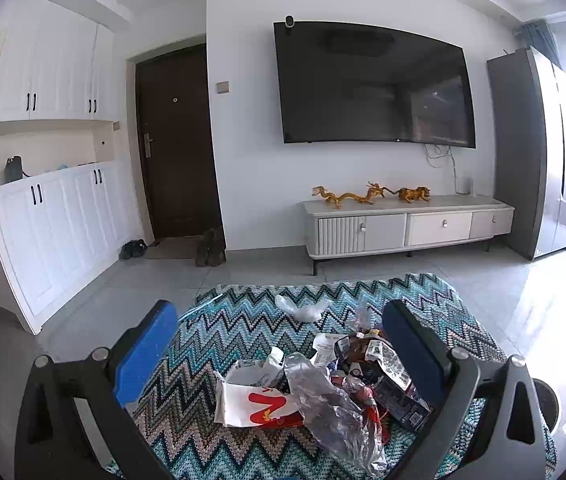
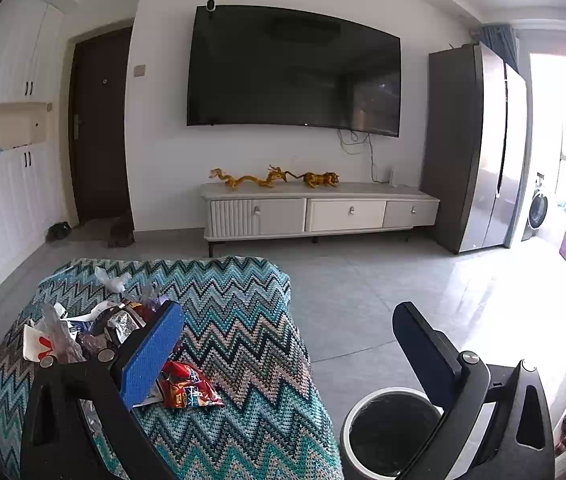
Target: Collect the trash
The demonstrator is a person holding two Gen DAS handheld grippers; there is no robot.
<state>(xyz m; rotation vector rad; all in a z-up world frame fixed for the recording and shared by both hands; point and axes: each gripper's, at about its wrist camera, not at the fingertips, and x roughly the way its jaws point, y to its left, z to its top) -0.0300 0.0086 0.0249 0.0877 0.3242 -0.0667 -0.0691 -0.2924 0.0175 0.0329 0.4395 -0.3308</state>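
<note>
My left gripper [image 1: 283, 344] is spread wide and holds nothing. Between its blue pads [image 1: 145, 354] lies the trash pile [image 1: 323, 384] — a white paper bag with red lettering [image 1: 253, 402], a crumpled clear plastic wrap [image 1: 323, 404] over it, and dark printed wrappers [image 1: 383, 368] close against my right-hand finger. All of it sits on the zigzag blanket [image 1: 223, 328]. Just past my fingertips a loose scrap of clear plastic [image 1: 301, 308] lies apart from the pile.

My right gripper [image 2: 289, 344] is also wide open and empty. Its left finger hangs over the blanket's edge, with a red snack wrapper [image 2: 189, 386] just beside and below that pad; the rest of the pile lies further to its left. Under its right finger stands the round bin [image 2: 387, 432] with a dark liner, on the floor beside the blanket. Far ahead of both are the TV [image 2: 295, 72] and the low cabinet [image 2: 319, 210].
</note>
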